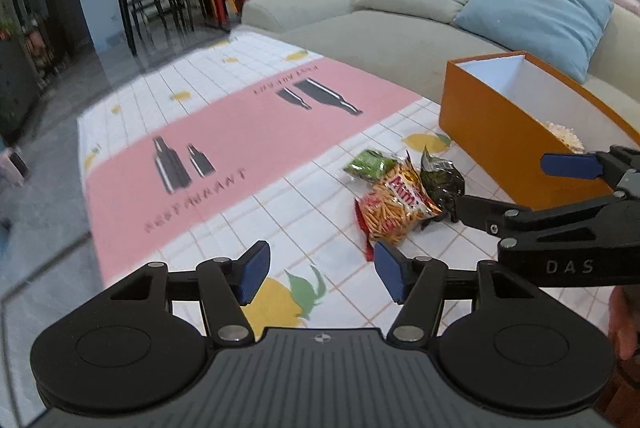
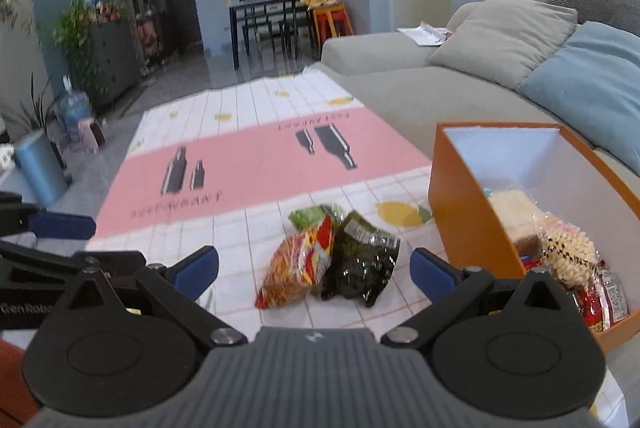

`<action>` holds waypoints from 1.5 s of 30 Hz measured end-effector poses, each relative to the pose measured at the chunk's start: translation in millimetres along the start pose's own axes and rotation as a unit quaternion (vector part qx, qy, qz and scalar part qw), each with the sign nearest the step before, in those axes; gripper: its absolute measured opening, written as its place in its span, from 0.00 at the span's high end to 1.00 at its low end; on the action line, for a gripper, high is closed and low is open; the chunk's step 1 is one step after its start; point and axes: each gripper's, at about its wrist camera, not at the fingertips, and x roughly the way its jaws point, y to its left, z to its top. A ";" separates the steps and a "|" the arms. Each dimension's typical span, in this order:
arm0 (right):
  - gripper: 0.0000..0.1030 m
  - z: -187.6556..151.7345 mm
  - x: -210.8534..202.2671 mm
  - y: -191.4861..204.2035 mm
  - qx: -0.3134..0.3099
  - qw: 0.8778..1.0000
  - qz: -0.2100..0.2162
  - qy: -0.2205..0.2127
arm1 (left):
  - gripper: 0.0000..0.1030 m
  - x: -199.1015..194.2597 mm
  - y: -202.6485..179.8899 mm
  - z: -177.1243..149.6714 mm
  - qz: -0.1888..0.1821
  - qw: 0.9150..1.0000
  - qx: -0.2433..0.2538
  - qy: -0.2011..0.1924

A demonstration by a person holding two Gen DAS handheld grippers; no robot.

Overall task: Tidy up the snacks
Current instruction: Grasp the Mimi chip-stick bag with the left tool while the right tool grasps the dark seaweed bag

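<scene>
Three snack bags lie in a small heap on the tablecloth: an orange-red bag of sticks (image 1: 396, 204) (image 2: 300, 264), a dark green bag (image 1: 440, 180) (image 2: 360, 260) and a light green bag (image 1: 366, 164) (image 2: 310, 216) behind them. My left gripper (image 1: 322, 270) (image 2: 80, 244) is open and empty, just short of the stick bag. My right gripper (image 2: 314, 268) (image 1: 516, 184) is open wide, and the heap lies just ahead between its fingers, pads apart from it. The orange box (image 1: 480, 124) (image 2: 464, 220) stands to the right with several snack packs inside.
The pink and white tablecloth (image 1: 240, 148) covers the low table; its left edge drops to grey floor. A grey sofa (image 1: 360, 28) with cushions runs behind the box. A hand (image 1: 624, 324) holds the right gripper. A dining table (image 2: 264, 16) stands far back.
</scene>
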 end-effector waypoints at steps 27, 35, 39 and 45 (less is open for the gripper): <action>0.55 -15.5 83.2 -47.4 0.005 0.998 0.011 0.067 | 0.31 106.5 -85.7 -13.7 -0.006 0.979 0.204 -0.017; 0.55 -13.7 100.3 -57.3 0.030 0.996 0.018 0.082 | 0.31 130.5 -109.4 -17.9 0.036 0.963 0.264 -0.035; 0.55 -14.4 106.5 -61.4 0.041 0.995 0.021 0.089 | 0.35 134.9 -108.8 -16.6 0.044 0.964 0.260 -0.035; 0.50 -15.3 110.7 -59.0 0.039 0.995 0.028 0.087 | 0.51 132.4 -106.1 -18.4 0.058 0.964 0.258 -0.034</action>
